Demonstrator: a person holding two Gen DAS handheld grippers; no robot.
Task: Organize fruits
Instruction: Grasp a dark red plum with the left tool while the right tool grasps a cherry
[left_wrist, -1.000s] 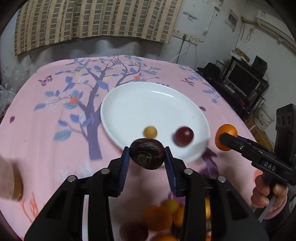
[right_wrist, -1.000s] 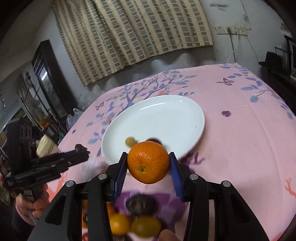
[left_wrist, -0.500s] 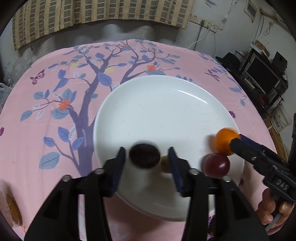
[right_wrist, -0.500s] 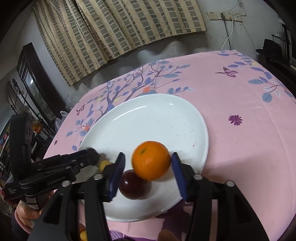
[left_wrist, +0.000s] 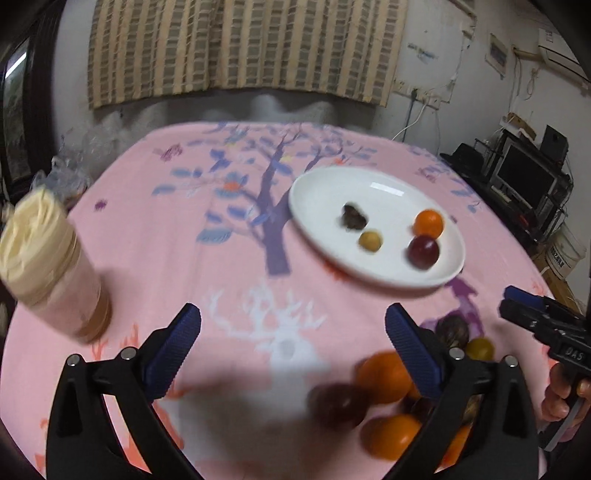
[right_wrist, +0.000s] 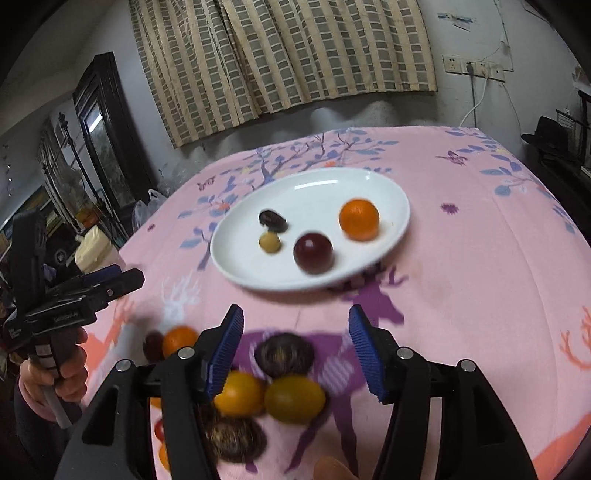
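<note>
Both grippers are opening over the near pile of fruits (right_wrist: 273, 391) on the desk (right_wrist: 480, 258), nothing between their fingers: the left gripper (left_wrist: 293, 354) gaping wide, the right gripper (right_wrist: 295, 354) about half spread. Four fruits are lying on the white plate (right_wrist: 369, 177). Judging by this, each is reaching for another fruit.

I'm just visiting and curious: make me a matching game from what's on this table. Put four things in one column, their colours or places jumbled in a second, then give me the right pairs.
Things
1. orange
2. round plum
3. plate
4. jar

Descriptions
A. white, holding four fruits
B. dark red, on the plate's near side
C. cream lid, standing off the plate on the pink cloth
D. bright orange, on the plate beside the plum

Pairs: 1-D, 2-B, 3-A, 4-C
</note>
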